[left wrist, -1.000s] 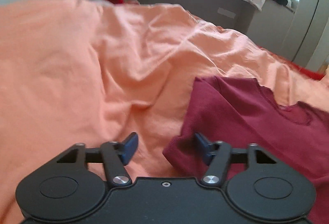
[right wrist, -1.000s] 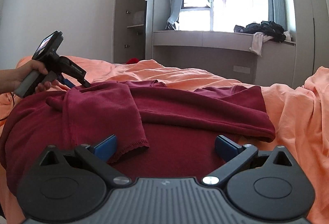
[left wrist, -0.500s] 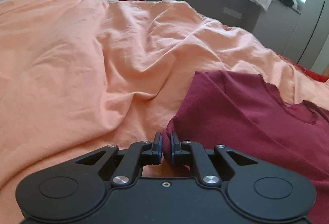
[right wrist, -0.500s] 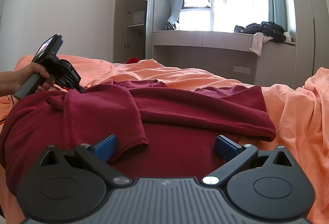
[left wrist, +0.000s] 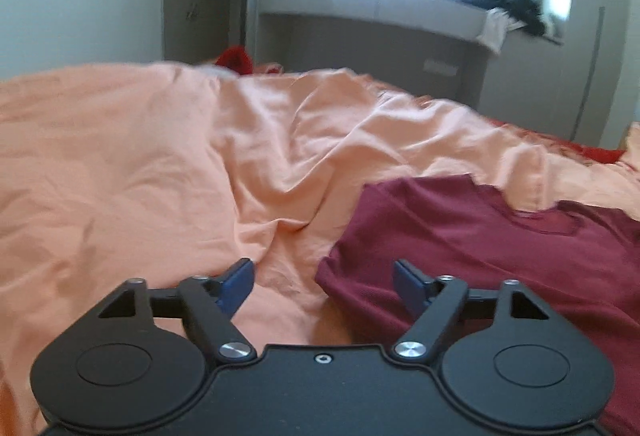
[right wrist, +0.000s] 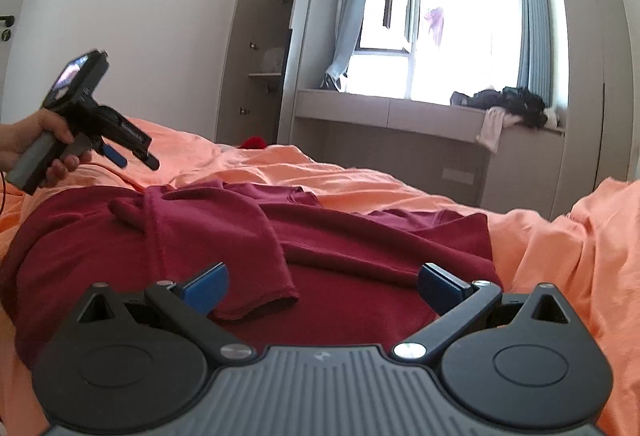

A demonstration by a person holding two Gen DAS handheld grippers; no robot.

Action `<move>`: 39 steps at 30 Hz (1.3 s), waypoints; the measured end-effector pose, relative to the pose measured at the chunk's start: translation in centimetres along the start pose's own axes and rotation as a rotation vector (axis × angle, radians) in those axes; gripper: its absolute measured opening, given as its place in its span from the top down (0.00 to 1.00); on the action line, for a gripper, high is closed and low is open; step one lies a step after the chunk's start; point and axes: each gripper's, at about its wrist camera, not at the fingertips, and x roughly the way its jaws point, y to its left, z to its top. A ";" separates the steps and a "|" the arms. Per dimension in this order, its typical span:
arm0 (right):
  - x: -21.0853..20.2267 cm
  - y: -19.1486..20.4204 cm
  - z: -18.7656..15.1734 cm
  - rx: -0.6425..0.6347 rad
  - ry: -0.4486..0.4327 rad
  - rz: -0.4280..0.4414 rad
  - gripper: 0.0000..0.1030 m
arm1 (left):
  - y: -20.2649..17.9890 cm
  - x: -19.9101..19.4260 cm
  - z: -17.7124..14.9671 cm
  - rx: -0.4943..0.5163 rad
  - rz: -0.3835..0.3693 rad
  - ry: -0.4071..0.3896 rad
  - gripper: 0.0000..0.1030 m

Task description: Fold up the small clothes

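A dark red top (right wrist: 360, 236) lies spread on the orange bedsheet (right wrist: 580, 256), one sleeve (right wrist: 224, 236) folded across its body. My right gripper (right wrist: 324, 276) hovers low over the hem end, open, with the sleeve cuff (right wrist: 260, 306) lying under the gap. A hand (right wrist: 24, 140) holds my left gripper (right wrist: 134, 159) raised above the top's far left edge. In the left wrist view the left gripper (left wrist: 322, 270) has its jaws opening, and the top's corner (left wrist: 340, 276) lies on the sheet (left wrist: 140, 176) below them, untouched.
A window bench (right wrist: 400, 112) past the bed carries a pile of dark and white clothes (right wrist: 504, 104). An open wardrobe (right wrist: 260, 76) stands at the back left. A red item (right wrist: 252, 143) lies at the bed's far edge. Rumpled sheet surrounds the top.
My left gripper closed on the top's corner, then let it go, opened wide and lifted away. My right gripper stayed open and tilted up slightly.
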 end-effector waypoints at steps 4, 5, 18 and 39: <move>-2.5 1.3 -0.9 -0.001 0.001 -0.008 0.00 | -1.3 -5.1 -1.7 0.051 -0.038 -0.054 0.05; -3.1 1.5 -1.1 -0.002 0.004 -0.005 0.00 | -1.8 -6.6 -2.4 0.077 -0.046 -0.075 0.01; -7.9 7.5 -5.5 -0.228 0.132 0.009 0.00 | -6.1 -17.3 -12.1 0.313 -0.145 -0.138 0.01; -5.1 13.8 -10.4 -0.730 0.323 -0.130 0.38 | -5.9 -19.5 -17.9 0.377 -0.241 -0.129 0.01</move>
